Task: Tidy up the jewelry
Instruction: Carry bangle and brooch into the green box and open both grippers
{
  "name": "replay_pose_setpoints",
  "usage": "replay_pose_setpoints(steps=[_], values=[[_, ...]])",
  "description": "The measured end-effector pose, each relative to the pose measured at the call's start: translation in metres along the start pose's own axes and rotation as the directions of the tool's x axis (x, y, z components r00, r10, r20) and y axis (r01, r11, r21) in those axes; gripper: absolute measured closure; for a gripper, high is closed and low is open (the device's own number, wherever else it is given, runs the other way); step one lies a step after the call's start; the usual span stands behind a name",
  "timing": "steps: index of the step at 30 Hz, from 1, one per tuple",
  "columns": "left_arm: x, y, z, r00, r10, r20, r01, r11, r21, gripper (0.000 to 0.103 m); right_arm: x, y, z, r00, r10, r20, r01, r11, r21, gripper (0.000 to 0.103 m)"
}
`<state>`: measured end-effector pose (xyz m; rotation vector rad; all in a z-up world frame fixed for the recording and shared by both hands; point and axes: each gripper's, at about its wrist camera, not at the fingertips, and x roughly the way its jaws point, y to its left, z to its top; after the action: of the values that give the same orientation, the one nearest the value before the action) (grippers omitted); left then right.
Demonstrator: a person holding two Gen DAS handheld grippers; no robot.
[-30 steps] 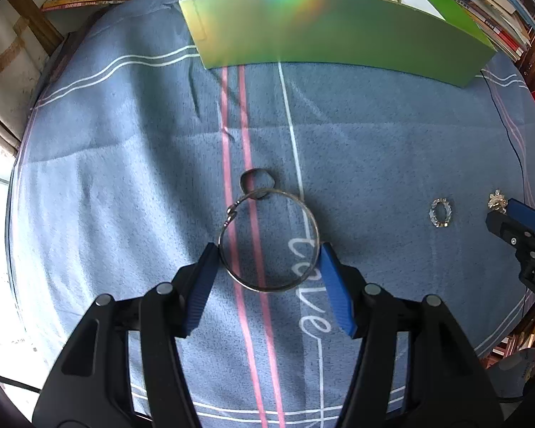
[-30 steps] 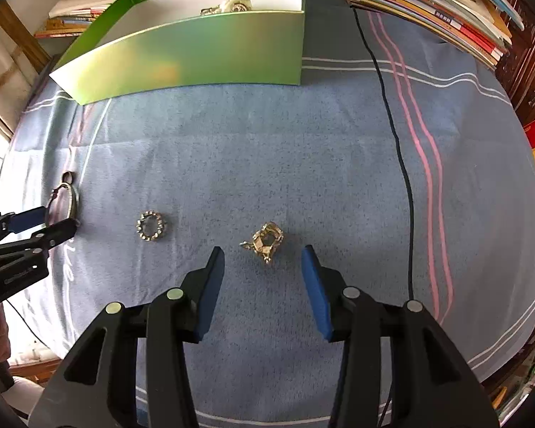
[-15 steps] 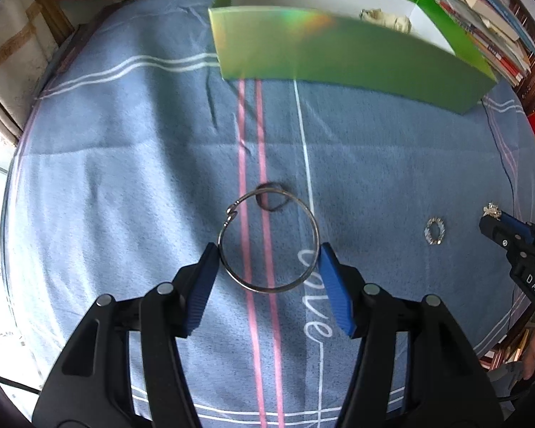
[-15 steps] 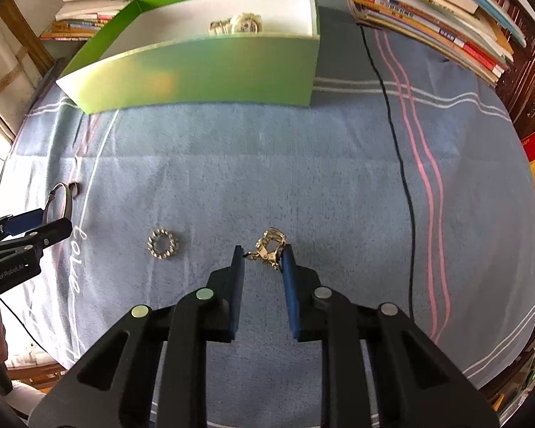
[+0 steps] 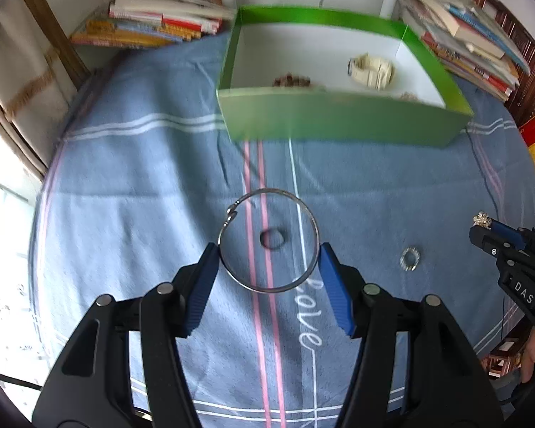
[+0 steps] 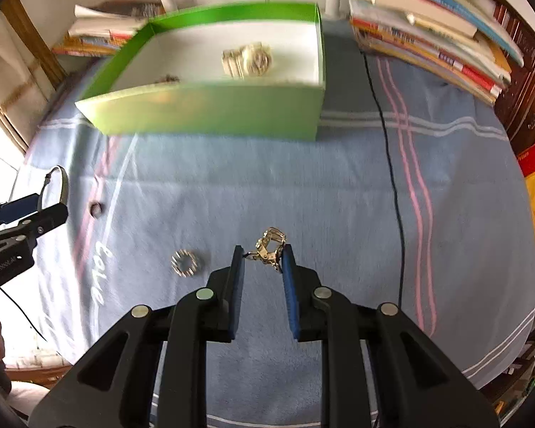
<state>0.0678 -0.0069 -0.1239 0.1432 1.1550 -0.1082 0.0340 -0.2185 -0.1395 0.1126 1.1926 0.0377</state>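
The left gripper (image 5: 269,267) holds a large silver bangle (image 5: 268,239) across its width, the blue pads pressed on opposite sides of the hoop, lifted above the blue cloth (image 5: 142,185). The right gripper (image 6: 262,258) is closed on a small gold ornament (image 6: 270,246), also clear of the cloth. The step in hand looks like carrying both pieces to the green box (image 6: 210,107) at the far side. To do it well, each gripper should keep steady pressure, since the bangle is gripped only at two thin points and could pivot or spring out; both pieces should pass over the near wall and be lowered onto the white floor before the jaws part, away from the pale watch (image 6: 248,59) already inside.

A beaded ring (image 6: 185,263) and a dark ring (image 5: 271,239) lie on the cloth, apart from each other. Motion blur softens the box; the brownish item (image 5: 291,81) beside the watch is too smeared to identify, and the near wall hides part of the floor. Whether the ornament is an earring or a brooch cannot be told.
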Motion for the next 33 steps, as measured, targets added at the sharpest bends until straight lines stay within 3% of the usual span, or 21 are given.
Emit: replay_pose_setpoints(steps=[7,14,21,33], values=[[-0.029,-0.003,0.042,0.997,-0.017,0.08,0.017,1.0,0.0,0.046,-0.04,0.005,0.047,0.991,0.033,0.133,-0.029,0.999,-0.032,0.082],[-0.038,-0.008,0.097,0.988,-0.026,0.151,0.029,0.999,-0.015,0.045,-0.041,0.001,0.105,0.975,0.035,0.221,-0.025,0.999,-0.047,0.082],[-0.003,-0.015,0.142,0.992,-0.015,0.122,0.019,0.999,-0.036,0.045,0.009,-0.005,0.144,0.985,-0.005,0.17,0.013,0.999,-0.046,0.082],[0.046,-0.03,0.167,0.998,-0.005,0.059,0.005,1.0,0.0,0.045,0.053,0.001,0.159,0.996,-0.047,0.074,0.052,0.996,-0.07,0.081]])
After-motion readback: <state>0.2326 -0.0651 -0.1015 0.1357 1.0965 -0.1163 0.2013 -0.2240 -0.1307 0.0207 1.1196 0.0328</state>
